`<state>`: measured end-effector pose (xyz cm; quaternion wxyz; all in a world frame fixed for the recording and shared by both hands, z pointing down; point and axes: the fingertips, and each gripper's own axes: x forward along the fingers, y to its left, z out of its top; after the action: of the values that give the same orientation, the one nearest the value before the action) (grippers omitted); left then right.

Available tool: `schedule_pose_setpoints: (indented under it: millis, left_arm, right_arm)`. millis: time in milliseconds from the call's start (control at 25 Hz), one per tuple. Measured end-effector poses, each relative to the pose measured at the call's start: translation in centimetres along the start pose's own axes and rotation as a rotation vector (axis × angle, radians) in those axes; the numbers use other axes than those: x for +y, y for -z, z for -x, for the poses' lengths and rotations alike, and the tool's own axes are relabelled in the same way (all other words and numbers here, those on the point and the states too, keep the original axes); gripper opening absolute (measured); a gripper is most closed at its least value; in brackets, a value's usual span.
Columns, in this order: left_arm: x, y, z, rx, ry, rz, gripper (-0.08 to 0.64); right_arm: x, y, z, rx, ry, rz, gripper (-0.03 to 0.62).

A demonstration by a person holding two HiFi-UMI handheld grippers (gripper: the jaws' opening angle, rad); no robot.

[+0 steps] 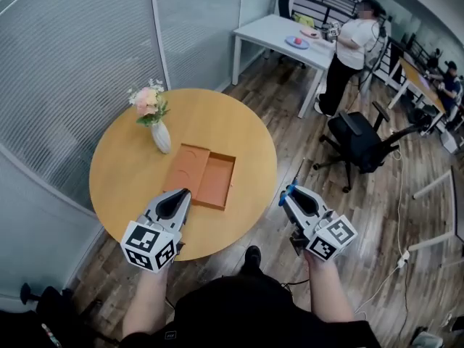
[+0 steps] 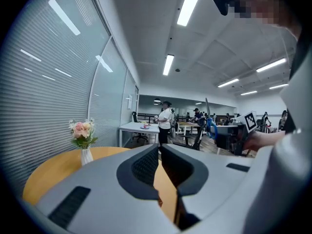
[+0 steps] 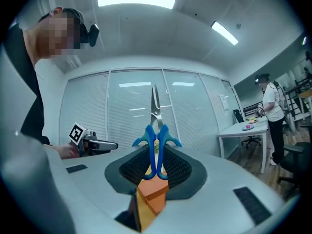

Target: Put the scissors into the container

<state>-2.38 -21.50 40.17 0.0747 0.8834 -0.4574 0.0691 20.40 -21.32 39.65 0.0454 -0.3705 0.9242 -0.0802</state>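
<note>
Scissors clamped in R gripper, blades up; L gripper closed, empty. Prob. carry step; next: lower into orange container.

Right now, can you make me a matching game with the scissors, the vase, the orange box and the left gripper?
Things:
1. scissors
2. vase
3. orange container
4. left gripper

States:
A. shut, holding nothing
B. lying empty on the round table
C. clamped in the right gripper, blades pointing away
D. holds pink flowers

Pairs: 1-C, 2-D, 3-B, 4-A
</note>
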Motion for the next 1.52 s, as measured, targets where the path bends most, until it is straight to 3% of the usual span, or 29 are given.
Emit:
schedule_pose_setpoints:
  millis: [400, 680, 920, 1040, 1160, 1520]
  left_arm:
    - [0.8, -2.5, -7.6, 0.003, -0.177, 0.042, 0.028]
    - [4.4, -1.2, -7.4, 0.023, -0.249, 0.058, 0.028]
    - [8.7, 0.1, -5.7, 0.028, -0.201, 0.019, 0.028]
    - [12.2, 1.6, -4.4, 0.051, -0.152, 0.052, 0.028]
    - [14.2, 1.8, -3.3, 0.077, -0.081, 0.024, 0.028]
    - [16.5, 2.3, -2.7, 0.093, 0.037, 0.03, 0.028]
  right_arm:
    - [-8.7, -1.0, -5.7, 0.065, -0.22, -0.035, 0.098]
    - [-8.1, 1.6, -10.5, 0.123, -0.291, -0.068, 0.098]
    - [-5.0, 3.4, -14.9, 0.172, -0.248, -0.044, 0.098]
    - [-3.1, 4.1, -17.3, 0.185, -0.185, -0.036, 0.098]
    - [-1.6, 4.6, -19.1, 0.2, -0.116, -0.035, 0.098]
    - [0.8, 5.8, -20.4, 0.197, 0.008, -0.065, 0.098]
